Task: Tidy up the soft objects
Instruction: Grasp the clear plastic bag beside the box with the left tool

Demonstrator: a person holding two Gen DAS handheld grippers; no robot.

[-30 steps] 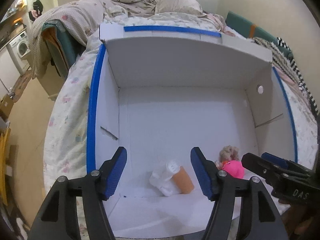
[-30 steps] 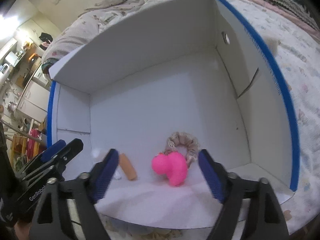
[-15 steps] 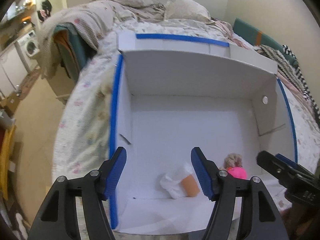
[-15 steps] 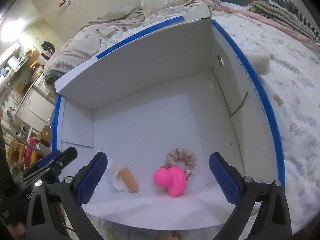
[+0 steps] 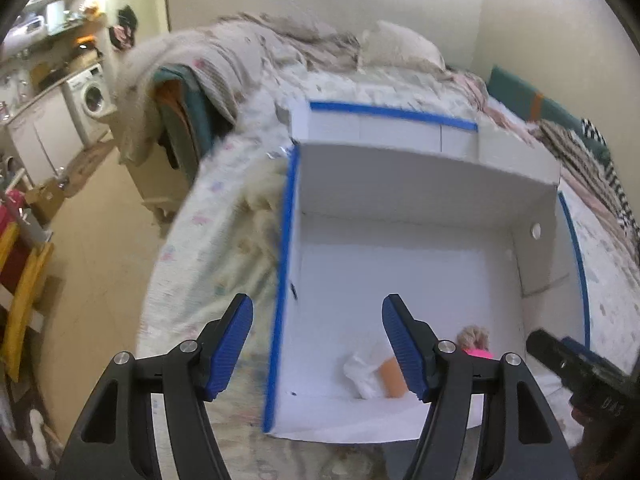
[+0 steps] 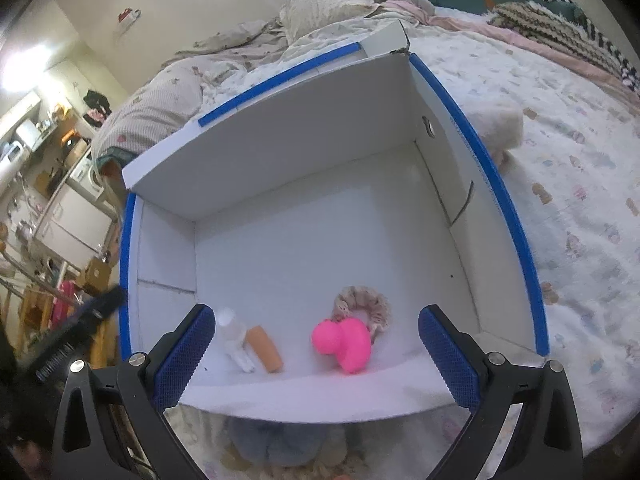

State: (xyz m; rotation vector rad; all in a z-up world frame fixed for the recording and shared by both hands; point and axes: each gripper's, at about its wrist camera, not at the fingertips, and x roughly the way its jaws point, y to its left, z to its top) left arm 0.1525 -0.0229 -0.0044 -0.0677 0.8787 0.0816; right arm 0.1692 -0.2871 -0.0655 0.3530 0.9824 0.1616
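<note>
a white cardboard box with blue tape on its rims [image 5: 420, 184] [image 6: 280, 148] lies open on a bed with a pale flowered sheet [image 6: 568, 184] [image 5: 208, 248]. inside the box, near its front wall, there are four soft things. a bright pink rubber duck [image 6: 346, 342] lies on the box floor, and a beige frilled fabric scrunchie [image 6: 366, 300] is just behind it, touching it. to the left, a little apart from the duck, is an orange foam cylinder [image 6: 265, 348] [image 5: 391, 378], and a small white crumpled soft piece [image 6: 236, 340] [image 5: 366, 368] lies beside it, touching.

the left gripper [image 5: 318, 346] is released, its blue pads spread wide, and it holds nothing; it hangs above the box's left wall. the right gripper [image 6: 316, 354] is also spread wide and empty, above the front edge of the box. a fluffy cream plush thing [image 6: 500, 124] lies on the sheet just outside the right wall.
</note>
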